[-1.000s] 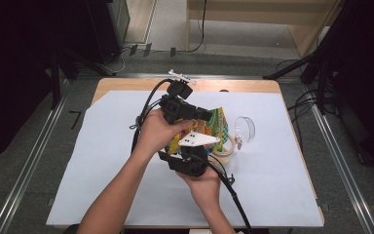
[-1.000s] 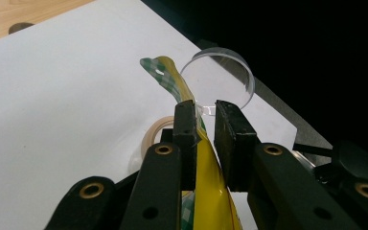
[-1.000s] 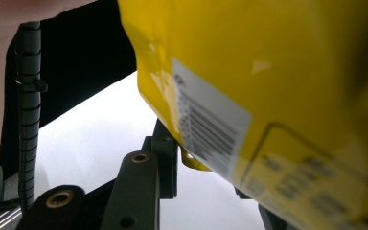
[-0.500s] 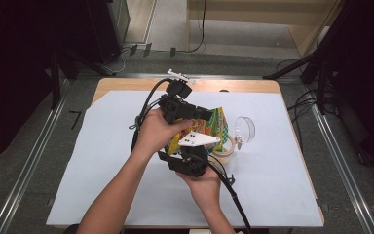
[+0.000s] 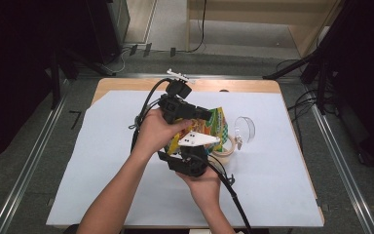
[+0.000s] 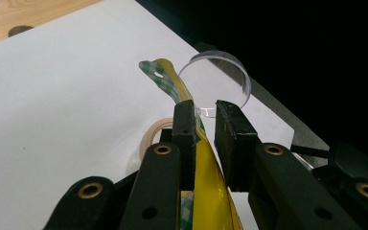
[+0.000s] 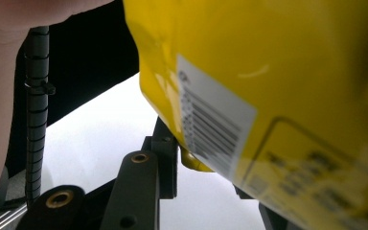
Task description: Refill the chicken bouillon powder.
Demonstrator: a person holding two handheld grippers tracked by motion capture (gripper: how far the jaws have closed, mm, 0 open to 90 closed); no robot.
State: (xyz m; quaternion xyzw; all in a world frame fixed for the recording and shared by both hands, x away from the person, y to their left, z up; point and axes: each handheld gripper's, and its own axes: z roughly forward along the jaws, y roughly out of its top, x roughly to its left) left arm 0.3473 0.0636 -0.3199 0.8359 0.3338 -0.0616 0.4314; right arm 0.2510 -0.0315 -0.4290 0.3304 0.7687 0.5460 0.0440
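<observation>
A yellow snack bag (image 5: pixel 215 126) with a green checked top hangs above the middle of the table, held between both grippers. My left gripper (image 5: pixel 205 115) reaches in from the left and is shut on the bag's upper part. In the left gripper view the bag (image 6: pixel 206 191) runs edge-on between the black jaws of the left gripper (image 6: pixel 205 120). My right gripper (image 5: pixel 189 147), with its grey plate on top, comes from below. In the right gripper view the bag's barcoded back (image 7: pixel 278 72) lies close to the lens, and the right gripper (image 7: pixel 206 167) has the bag's bottom corner between its jaws.
A roll of tape (image 5: pixel 227 147) lies flat on the white sheet (image 5: pixel 102 170) just right of the grippers. A clear round plastic cup (image 5: pixel 244 128) lies on its side beyond it. Cables trail from both grippers. The wooden table edge (image 5: pixel 126 85) shows at the back.
</observation>
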